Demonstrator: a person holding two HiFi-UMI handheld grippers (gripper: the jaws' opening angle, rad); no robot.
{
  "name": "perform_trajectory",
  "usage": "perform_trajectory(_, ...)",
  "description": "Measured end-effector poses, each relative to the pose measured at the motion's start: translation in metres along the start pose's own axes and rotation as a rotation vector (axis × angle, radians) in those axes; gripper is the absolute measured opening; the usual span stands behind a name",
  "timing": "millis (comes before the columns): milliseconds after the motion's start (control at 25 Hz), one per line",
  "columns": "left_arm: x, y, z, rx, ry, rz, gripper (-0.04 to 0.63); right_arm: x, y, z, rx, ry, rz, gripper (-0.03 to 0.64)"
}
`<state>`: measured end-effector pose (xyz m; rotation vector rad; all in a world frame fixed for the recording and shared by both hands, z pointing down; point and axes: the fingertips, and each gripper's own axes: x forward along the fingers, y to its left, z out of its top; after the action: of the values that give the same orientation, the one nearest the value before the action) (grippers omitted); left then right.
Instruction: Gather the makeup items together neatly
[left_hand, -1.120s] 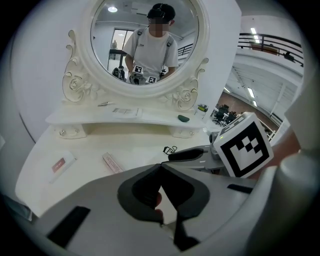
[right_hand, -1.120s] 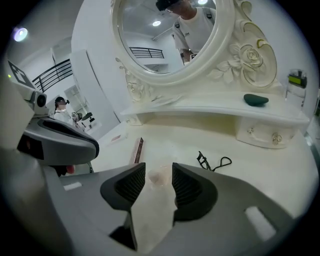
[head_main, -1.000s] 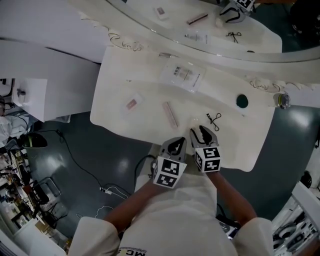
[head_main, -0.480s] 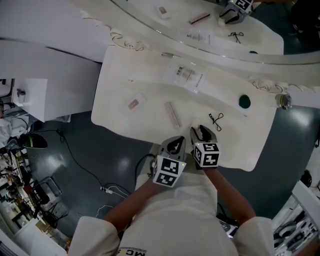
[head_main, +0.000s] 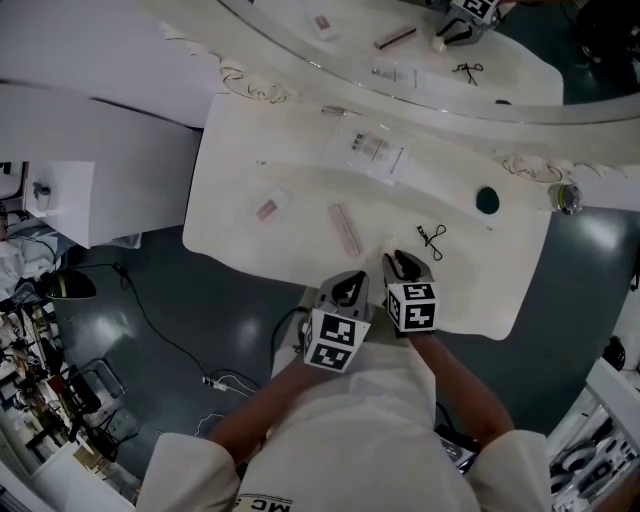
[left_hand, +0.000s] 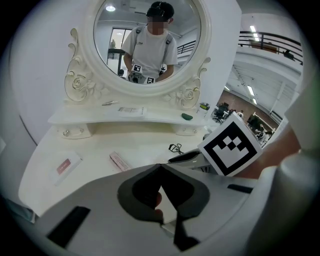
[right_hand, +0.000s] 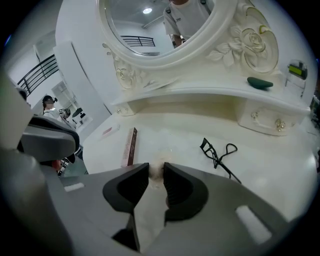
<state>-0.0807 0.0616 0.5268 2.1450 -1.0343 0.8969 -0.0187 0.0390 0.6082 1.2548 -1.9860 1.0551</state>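
On the white vanity table (head_main: 250, 170) lie a small flat packet (head_main: 267, 207), a long pink box (head_main: 343, 229) and a black eyelash curler (head_main: 430, 240). A clear packet (head_main: 372, 150) rests on the raised shelf under the mirror. My right gripper (head_main: 400, 262) points down at the table's near edge. Its jaws have just been closing, and they now press on a small pale puff (right_hand: 156, 172) between the tips (right_hand: 156, 167). My left gripper (head_main: 350, 288) hangs beside it at the near edge, shut and empty (left_hand: 161, 167).
A dark green object (head_main: 486, 201) sits on the shelf at the right, with a round knob (head_main: 563, 198) beyond it. The oval mirror (left_hand: 147, 40) with its carved frame rises behind the shelf. The table's near edge drops to a dark floor (head_main: 150, 300) with cables.
The right gripper's jaws have drawn closer together around the pale puff. Both hands stay almost where they were near the table's near edge.
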Motion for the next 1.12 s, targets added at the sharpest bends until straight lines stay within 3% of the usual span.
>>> perform_trajectory(480, 0.007, -0.011, 0.006, 0.05, 0.005, -0.033, -0.002, -0.026, -0.005, 0.009, 0.007, -0.066, 0.012, 0.083)
perform_trajectory(1120, 0.031, -0.048, 0.02, 0.141, 0.016, -0.089, -0.002, -0.07, -0.054, 0.004, 0.071, -0.154, -0.039, 0.081)
